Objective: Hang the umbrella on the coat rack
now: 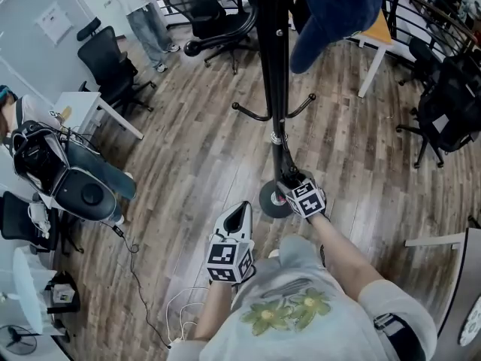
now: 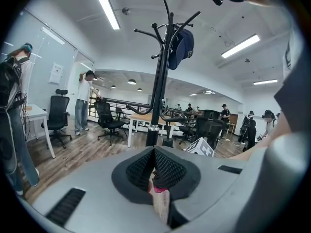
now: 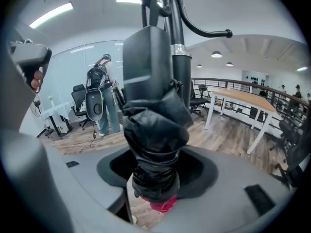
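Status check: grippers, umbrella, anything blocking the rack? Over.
Right gripper shut on umbrella beside coat rack. Left gripper shut, empty. Cap on upper hook; lower hooks bare.

Grey floral shirt (image 1: 340, 286); marker-cubed left gripper (image 1: 240, 208)

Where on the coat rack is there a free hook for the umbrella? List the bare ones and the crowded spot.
Free: both lower hooks, curling out either side of the coat rack pole, and the upper hooks on its left in the left gripper view. Crowded: the upper right, where a dark blue cap hangs.
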Available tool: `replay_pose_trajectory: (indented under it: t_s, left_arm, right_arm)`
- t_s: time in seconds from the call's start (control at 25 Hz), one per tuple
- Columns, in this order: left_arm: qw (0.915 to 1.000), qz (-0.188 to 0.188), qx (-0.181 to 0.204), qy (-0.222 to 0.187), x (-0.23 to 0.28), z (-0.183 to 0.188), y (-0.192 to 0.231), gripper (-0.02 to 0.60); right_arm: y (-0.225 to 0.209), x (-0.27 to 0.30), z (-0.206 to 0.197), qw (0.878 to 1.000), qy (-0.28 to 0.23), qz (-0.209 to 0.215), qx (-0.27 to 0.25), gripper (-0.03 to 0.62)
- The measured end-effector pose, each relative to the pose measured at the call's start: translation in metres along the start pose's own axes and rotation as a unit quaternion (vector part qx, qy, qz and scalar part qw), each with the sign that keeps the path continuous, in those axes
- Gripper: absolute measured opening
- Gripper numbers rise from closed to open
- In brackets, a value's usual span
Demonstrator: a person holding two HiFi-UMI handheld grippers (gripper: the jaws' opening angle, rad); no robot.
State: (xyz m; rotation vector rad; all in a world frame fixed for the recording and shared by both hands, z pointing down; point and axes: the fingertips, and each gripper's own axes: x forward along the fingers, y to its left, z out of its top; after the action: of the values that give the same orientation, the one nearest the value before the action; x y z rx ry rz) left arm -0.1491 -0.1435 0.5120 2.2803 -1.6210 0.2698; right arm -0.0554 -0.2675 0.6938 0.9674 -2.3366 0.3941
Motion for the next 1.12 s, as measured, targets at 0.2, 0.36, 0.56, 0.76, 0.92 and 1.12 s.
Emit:
replay_pose_trajectory:
  t_s: [0.2,0.36,0.56,0.76,0.92,1.12]
  left_arm:
    - [1.0000,-0.004,0.000,0.002,0.001,-0.001,0.002,0.002]
    - [0.9999,-0.010,0.001,0.002,0.003,0.000,0.000,0.002]
    - [0.9998,-0.019,0.005,0.003,0.008,0.002,-0.005,0.002]
    - [0.9997,-0.022,0.006,0.004,0.013,0.001,-0.013,0.002]
    - [0.9998,-0.018,0.003,0.005,0.015,-0.001,-0.017,0.002]
    - [0.9999,-0.010,-0.003,0.006,0.012,0.001,-0.018,0.002]
  right_arm:
    - [-0.002,0.008,0.004,1.000,-0.014,-0.016,-0.004,0.245]
    - [-0.004,0.010,-0.002,1.000,-0.004,-0.016,0.002,0.278]
    - [-0.008,0.006,-0.009,1.000,0.002,-0.011,0.014,0.325]
    - [-0.007,-0.003,-0.026,1.000,0.022,0.003,0.019,0.356]
    - [-0.004,-0.018,-0.031,0.999,0.005,0.012,0.035,0.356]
    - [0.002,-0.054,-0.002,0.995,-0.059,0.026,0.070,0.301]
